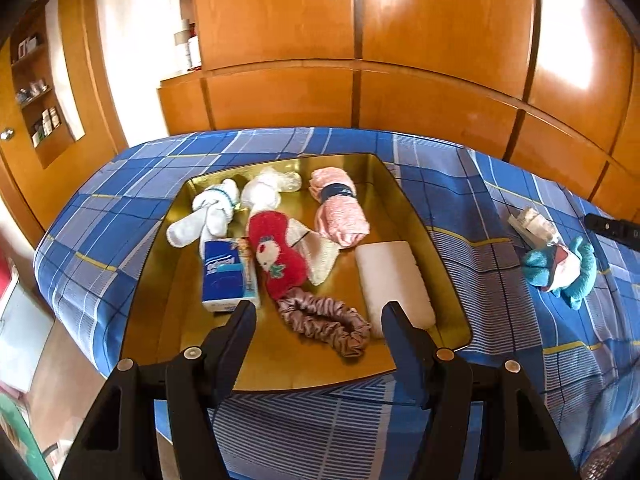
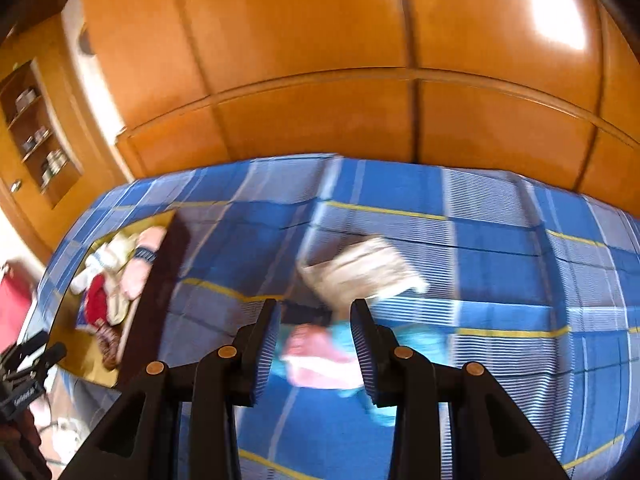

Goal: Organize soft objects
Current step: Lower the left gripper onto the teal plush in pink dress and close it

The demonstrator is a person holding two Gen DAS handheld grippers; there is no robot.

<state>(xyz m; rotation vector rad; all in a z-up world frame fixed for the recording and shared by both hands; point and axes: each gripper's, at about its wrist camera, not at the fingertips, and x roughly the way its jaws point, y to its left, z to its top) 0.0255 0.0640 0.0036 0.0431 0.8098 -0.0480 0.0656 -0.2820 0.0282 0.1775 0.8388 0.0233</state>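
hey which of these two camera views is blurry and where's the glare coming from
Right wrist view: motion-smeared, so the teal and pink bundle between the open right claw lacks clear edges. Left wrist view: sharp, the gold tray and scrunchie crisp beyond the open left claw. Both: bright window glare on the glossy wooden wardrobe, and fisheye bending of its panel lines.

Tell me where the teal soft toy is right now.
The teal soft toy lies on the blue plaid cloth, right of the gold tray, beside a wrapped packet.
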